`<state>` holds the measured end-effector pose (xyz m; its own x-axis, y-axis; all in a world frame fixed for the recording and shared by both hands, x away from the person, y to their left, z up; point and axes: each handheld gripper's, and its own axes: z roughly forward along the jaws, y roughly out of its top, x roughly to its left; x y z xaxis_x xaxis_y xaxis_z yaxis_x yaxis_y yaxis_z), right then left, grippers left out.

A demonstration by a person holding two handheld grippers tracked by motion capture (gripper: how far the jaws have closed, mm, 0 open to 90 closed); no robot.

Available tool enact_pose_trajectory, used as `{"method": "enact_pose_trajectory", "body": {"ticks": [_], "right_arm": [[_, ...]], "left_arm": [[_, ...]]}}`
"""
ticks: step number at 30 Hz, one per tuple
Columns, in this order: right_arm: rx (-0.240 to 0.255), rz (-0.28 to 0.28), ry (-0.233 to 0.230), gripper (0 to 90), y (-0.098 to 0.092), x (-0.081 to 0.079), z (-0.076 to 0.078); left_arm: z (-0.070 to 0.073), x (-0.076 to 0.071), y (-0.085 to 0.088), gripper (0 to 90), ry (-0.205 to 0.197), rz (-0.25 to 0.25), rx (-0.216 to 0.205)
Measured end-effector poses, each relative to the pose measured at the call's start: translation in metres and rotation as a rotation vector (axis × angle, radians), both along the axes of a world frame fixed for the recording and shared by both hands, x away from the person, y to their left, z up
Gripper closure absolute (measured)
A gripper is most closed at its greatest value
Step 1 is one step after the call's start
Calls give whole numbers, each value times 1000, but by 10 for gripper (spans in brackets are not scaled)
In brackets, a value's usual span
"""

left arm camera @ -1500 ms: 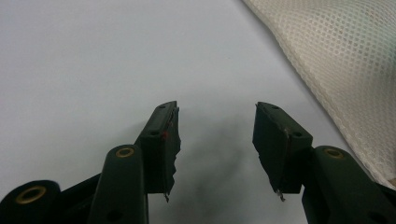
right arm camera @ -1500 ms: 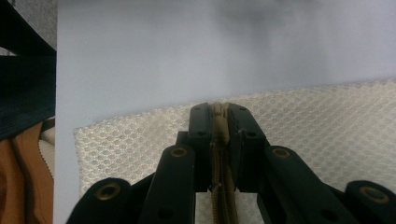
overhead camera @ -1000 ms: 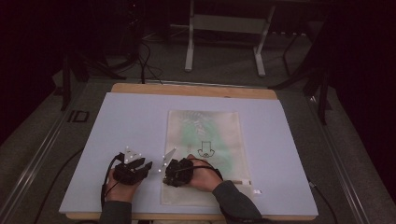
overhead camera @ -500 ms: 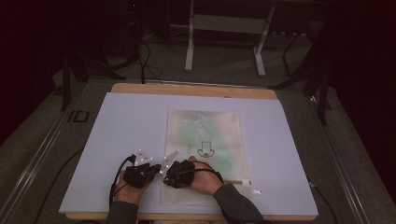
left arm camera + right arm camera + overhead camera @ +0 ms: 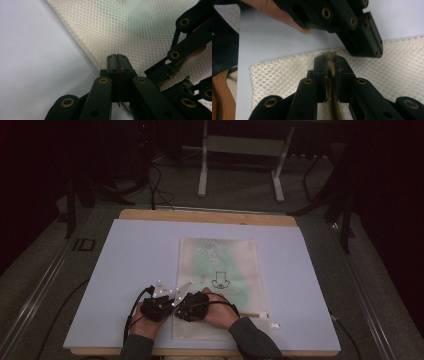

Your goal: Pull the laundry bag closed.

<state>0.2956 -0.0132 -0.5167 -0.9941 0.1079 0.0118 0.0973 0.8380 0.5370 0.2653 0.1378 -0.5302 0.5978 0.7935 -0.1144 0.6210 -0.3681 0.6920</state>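
Note:
A cream mesh bag (image 5: 220, 265) with a small black print lies flat on a pale board (image 5: 130, 250). Both hands meet at its near left corner. My left gripper (image 5: 169, 304) points right, and in the left gripper view its jaws (image 5: 117, 62) are pressed together over the edge of the mesh (image 5: 130, 27), a thin sliver of material showing between them. My right gripper (image 5: 181, 307) points left. In the right gripper view its jaws (image 5: 331, 60) are shut on the tan zipper strip (image 5: 334, 107) that runs along the bag's edge. The two sets of jaws sit a finger's width apart.
The board rests on a wooden table (image 5: 200, 215). A zipper pull and a small white tag (image 5: 272, 322) lie at the bag's near right corner. Behind the table, metal stand legs (image 5: 240, 165) and cables sit on the dark floor.
My left hand has slid right across the board to the bag's near left corner, beside the right gripper. The right hand has stayed put.

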Motion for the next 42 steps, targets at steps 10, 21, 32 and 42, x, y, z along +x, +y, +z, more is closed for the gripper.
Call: {"method": "enact_pose_trajectory", "body": {"ticks": [10, 21, 32, 42], "right_arm": [[9, 3, -10, 816, -1, 0, -1], [24, -1, 10, 820, -7, 1, -1], [28, -5, 18, 822, -14, 3, 0], [19, 2, 26, 822, -25, 5, 0]], "left_arm": [[-1, -1, -1, 895, 52, 13, -9], [-1, -2, -3, 898, 49, 19, -1], [-1, -1, -3, 899, 52, 10, 4], [-1, -1, -3, 899, 48, 12, 1]]}}
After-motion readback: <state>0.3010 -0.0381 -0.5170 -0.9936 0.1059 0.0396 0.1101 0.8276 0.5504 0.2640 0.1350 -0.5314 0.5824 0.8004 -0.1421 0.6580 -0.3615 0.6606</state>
